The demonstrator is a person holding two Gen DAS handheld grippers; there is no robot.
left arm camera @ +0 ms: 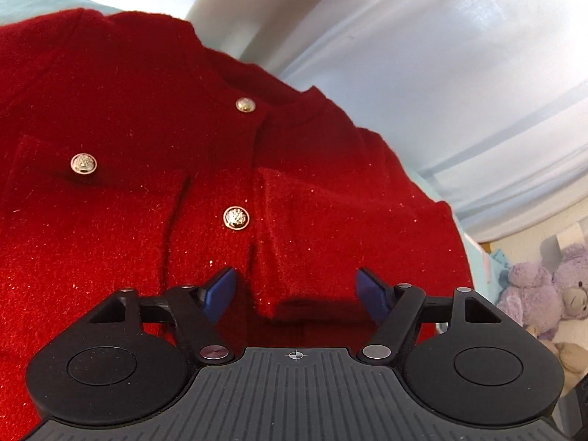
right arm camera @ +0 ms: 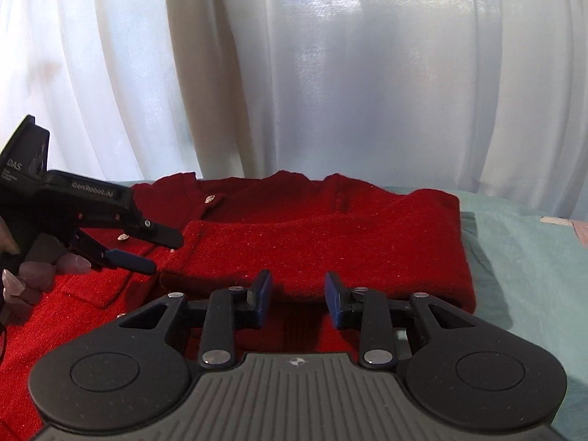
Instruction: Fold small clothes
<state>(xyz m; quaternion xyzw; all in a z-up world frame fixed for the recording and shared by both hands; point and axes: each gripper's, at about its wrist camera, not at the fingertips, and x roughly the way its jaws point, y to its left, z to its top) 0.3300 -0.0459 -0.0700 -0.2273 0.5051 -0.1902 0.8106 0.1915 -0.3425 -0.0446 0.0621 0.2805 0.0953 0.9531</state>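
Teal cloth surface [right arm camera: 522,257] before white curtains [right arm camera: 330,73] bears one red knit cardigan [right arm camera: 312,231], three gold buttons [left arm camera: 236,218] showing. Above it, left gripper [left arm camera: 296,290] and right gripper [right arm camera: 298,294] gape, empty.

Two close views, shared red cardigan [left arm camera: 183,183]

White sheer curtains [right arm camera: 367,92] hang in folds behind a pale teal sheet [right arm camera: 522,257] that covers the surface. In the left wrist view, purple plush teddy bears [left arm camera: 544,286] lie heaped at the far right, with a beige plush toy [left arm camera: 569,358] below them.
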